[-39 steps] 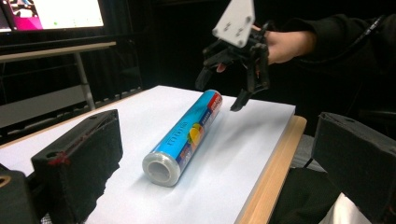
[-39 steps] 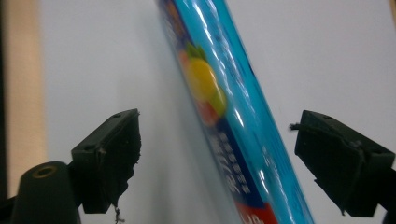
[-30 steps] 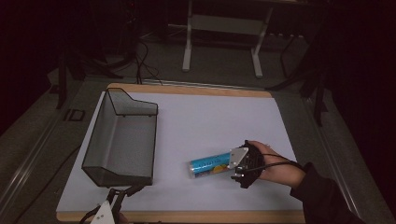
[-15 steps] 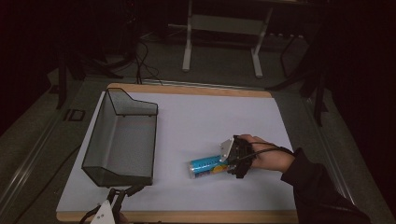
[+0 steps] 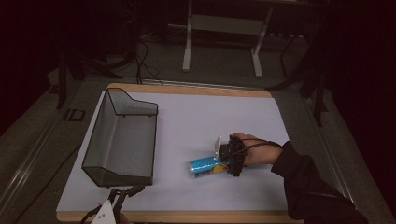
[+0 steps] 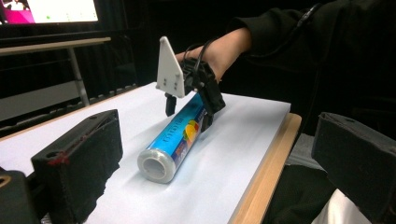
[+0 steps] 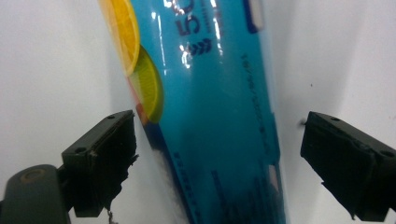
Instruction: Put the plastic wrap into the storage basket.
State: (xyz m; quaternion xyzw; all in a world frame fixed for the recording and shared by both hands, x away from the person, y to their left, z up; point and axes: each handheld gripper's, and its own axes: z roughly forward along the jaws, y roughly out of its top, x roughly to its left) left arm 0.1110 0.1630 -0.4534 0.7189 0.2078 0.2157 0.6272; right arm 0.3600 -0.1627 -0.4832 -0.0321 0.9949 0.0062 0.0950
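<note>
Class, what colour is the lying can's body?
Blue can, with citrus slices printed; clearest in the right gripper view.

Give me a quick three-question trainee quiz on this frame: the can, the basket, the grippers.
1. True or false: the blue can stands upright inside the wire basket.
2. The right gripper's jaws are: A) clamped on the can, B) open on either side of it, C) far above it.
3. Fill in: the left gripper sits near the table's ____ edge, close to the basket.

Key: 1 false, it lies on its side on the white table, outside the basket. 2 B. 3 near.
</note>
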